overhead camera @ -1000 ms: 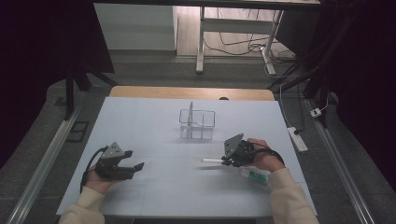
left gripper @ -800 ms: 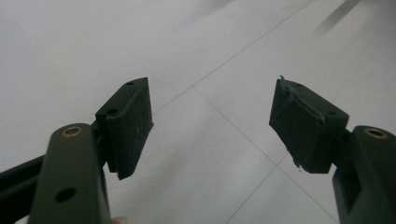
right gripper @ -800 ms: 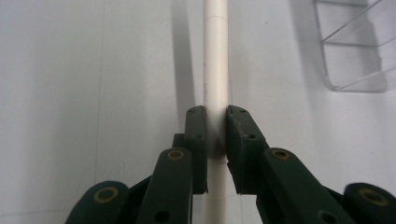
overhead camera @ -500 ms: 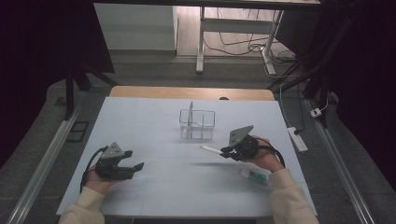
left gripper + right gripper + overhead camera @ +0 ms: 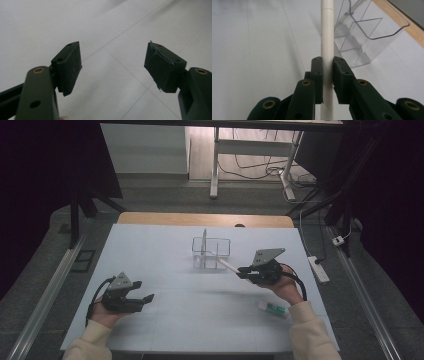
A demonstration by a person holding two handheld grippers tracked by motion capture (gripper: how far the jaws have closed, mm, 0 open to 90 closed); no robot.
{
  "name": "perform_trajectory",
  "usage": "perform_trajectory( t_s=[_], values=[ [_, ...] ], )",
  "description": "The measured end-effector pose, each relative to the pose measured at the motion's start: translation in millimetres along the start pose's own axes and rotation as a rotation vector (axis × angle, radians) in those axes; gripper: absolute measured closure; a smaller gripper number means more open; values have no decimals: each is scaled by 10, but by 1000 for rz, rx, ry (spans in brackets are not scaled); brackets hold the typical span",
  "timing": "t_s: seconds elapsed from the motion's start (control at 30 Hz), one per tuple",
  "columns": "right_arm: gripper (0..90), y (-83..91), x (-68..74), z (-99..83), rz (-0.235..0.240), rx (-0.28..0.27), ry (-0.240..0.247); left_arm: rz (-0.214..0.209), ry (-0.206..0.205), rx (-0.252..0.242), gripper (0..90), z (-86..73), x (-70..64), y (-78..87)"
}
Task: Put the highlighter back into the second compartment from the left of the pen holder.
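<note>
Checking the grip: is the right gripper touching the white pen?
Touching. The right gripper view shows the right gripper with both jaws pressed against the white pen.

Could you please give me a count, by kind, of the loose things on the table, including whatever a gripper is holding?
White pen, clamped in the right gripper: 1
Clear plastic organiser with compartments: 1
Small white tube-like item lying by the right forearm: 1
Total: 3
The left gripper is open and holds nothing.
</note>
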State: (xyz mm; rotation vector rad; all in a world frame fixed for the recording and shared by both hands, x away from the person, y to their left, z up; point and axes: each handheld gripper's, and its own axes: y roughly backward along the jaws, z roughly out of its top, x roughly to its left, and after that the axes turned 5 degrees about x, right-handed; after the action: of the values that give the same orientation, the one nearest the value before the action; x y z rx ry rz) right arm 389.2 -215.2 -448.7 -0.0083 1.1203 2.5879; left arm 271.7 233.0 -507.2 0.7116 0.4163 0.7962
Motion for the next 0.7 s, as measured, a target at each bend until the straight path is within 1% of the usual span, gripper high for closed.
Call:
perform_trajectory(
  t_s=[0.07, 0.2, 0.33, 0.4, 0.57, 0.7],
  values=[
    [782, 6, 1, 6, -1, -23, -15, 0, 0, 1, 299, 0, 1, -1],
    [782, 19, -1, 19, -13, -48, -32, 1, 0, 1, 299, -1, 2, -2],
    [782, 27, -4, 21, -14, -81, -62, 1, 0, 0, 299, 0, 0, 1],
    [782, 41, -9, 24, -27, -88, -73, 1, -2, 0, 299, 0, -2, 0],
    [782, 89, -33, 20, -38, -133, -105, 0, 1, -1, 299, 0, 2, 0],
    [782, 114, -47, 18, -54, -157, -129, 0, 0, -1, 299, 0, 1, -2]
  ],
)
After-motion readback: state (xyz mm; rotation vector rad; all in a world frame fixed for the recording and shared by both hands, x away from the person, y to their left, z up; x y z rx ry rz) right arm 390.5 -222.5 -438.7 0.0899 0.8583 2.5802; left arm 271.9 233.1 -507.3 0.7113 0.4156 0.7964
